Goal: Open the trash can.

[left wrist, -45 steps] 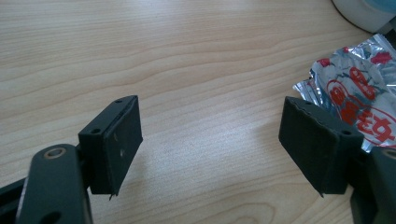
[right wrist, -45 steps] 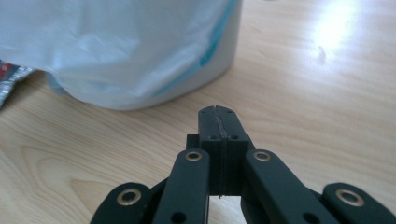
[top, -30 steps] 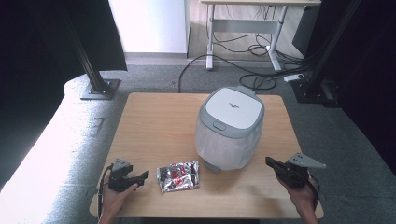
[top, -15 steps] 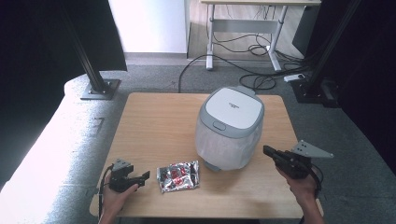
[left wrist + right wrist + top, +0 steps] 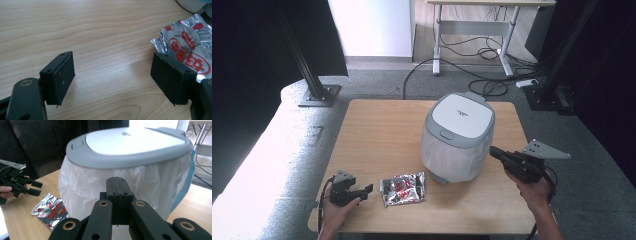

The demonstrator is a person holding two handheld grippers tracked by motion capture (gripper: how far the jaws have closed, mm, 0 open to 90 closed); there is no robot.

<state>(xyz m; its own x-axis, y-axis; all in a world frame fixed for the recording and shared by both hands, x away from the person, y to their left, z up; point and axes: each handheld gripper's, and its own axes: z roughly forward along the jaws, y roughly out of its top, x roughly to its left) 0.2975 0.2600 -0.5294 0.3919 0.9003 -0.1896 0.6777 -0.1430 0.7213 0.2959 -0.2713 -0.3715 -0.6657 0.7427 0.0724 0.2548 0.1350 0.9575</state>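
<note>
A small white bin with a grey lid [image 5: 459, 135] [image 5: 125, 165] and a white liner bag stands on the wooden table [image 5: 382, 140]. A silver and red foil packet [image 5: 402, 188] [image 5: 190, 47] [image 5: 50, 211] lies flat near the front edge, left of the bin. My left gripper [image 5: 366, 190] [image 5: 112, 77] rests low at the front left, open, with bare wood between its pads and the packet just beyond its right pad. My right gripper [image 5: 493, 151] [image 5: 117, 182] hovers to the right of the bin, shut with nothing in it, pointing at the bin's side.
A desk with cables [image 5: 472, 30] stands beyond the table. Black stand legs [image 5: 314, 90] sit at the far left and far right on the grey floor. The table's far left half is bare wood.
My right gripper has risen and come a little closer to the bin's side. The left gripper, packet and bin have stayed put.
</note>
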